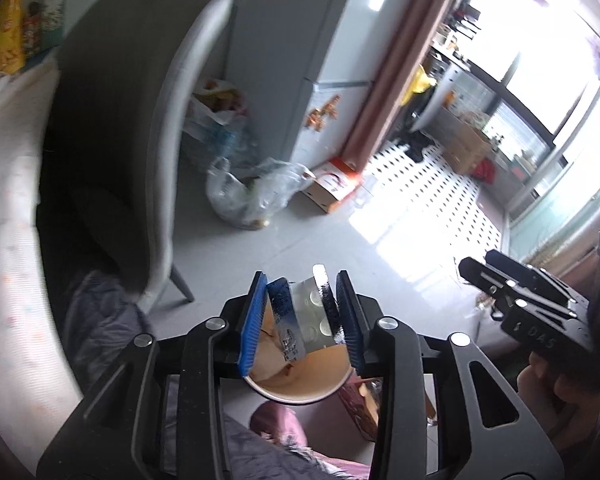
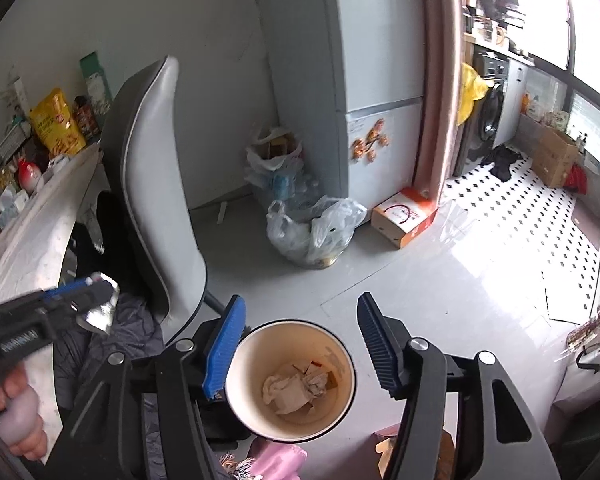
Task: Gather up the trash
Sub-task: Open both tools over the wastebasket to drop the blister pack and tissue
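Observation:
My left gripper [image 1: 302,316] is shut on a silver and blue foil wrapper [image 1: 306,314] and holds it just above a round paper bin [image 1: 296,380]. In the right wrist view the left gripper [image 2: 96,288] shows at the left, still holding the silver wrapper [image 2: 100,312]. The same cream bin [image 2: 292,376] sits below and between the jaws of my right gripper [image 2: 300,336], with crumpled paper and scraps [image 2: 296,388] at its bottom. The right gripper is open and empty; its jaws stand apart over the bin rim. It also shows at the right of the left wrist view [image 1: 476,276].
A grey chair [image 2: 156,184] stands left of the bin. A table [image 2: 32,232] with snack packets is at far left. Full plastic bags [image 2: 312,228] and a cardboard box [image 2: 404,216] lie by the fridge [image 2: 364,80]. A pink cloth [image 2: 276,460] lies below the bin.

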The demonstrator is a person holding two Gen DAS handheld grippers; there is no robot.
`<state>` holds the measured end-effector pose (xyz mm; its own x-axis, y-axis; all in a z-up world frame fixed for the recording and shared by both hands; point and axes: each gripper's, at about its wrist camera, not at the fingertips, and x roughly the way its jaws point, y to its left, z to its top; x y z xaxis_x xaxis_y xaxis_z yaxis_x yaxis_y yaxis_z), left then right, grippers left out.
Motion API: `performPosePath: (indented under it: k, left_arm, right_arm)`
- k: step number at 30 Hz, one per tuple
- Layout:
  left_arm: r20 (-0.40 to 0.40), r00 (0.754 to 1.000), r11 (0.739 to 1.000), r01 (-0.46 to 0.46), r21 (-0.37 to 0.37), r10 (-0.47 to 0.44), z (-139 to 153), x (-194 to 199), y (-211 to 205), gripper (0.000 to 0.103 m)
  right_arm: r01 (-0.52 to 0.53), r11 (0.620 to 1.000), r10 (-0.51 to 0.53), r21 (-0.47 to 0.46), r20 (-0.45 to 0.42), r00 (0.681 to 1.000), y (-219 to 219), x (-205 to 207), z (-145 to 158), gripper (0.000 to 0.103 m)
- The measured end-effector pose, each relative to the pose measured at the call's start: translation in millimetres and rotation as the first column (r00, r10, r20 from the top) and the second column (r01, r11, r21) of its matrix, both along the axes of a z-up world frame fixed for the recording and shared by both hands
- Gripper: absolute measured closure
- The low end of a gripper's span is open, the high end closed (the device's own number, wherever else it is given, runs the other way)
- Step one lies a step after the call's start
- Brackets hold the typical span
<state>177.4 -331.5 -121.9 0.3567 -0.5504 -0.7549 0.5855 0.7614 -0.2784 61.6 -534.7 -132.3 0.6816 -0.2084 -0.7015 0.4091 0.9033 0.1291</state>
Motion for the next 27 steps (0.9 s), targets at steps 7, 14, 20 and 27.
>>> performPosePath:
  k: [7, 14, 20, 27]
  left_arm:
    - [-0.037, 0.997, 0.990, 0.065, -0.124, -0.070, -0.1, -4.9, -19.3, 0.013]
    - [-0.016, 1.000, 0.993, -0.024, -0.118, 0.022, 17.3, 6.1, 9.7, 0.006]
    - [0.041, 0.995, 0.990, -0.083, -0.116, 0.088, 38.9, 8.8, 45.7, 0.006]
    - [0.072, 0.971, 0.968, -0.217, -0.122, 0.227, 52.2, 17.7, 109.4, 0.006]
  right_arm:
    - [0.043, 0.999, -0.043, 0.014, 0.022, 0.999, -21.5, -11.9, 3.2, 0.045]
    - [0.018, 0.999, -0.019, 0.033, 0.025, 1.000, -16.8, -6.1, -1.4, 0.045]
    - [-0.007, 1.000, 0.006, 0.030, 0.033, 0.999, -2.6, -0.2, 3.1, 0.039]
    - [-0.072, 0.997, 0.070, 0.028, 0.060, 0.996, 28.7, 13.2, 14.0, 0.025]
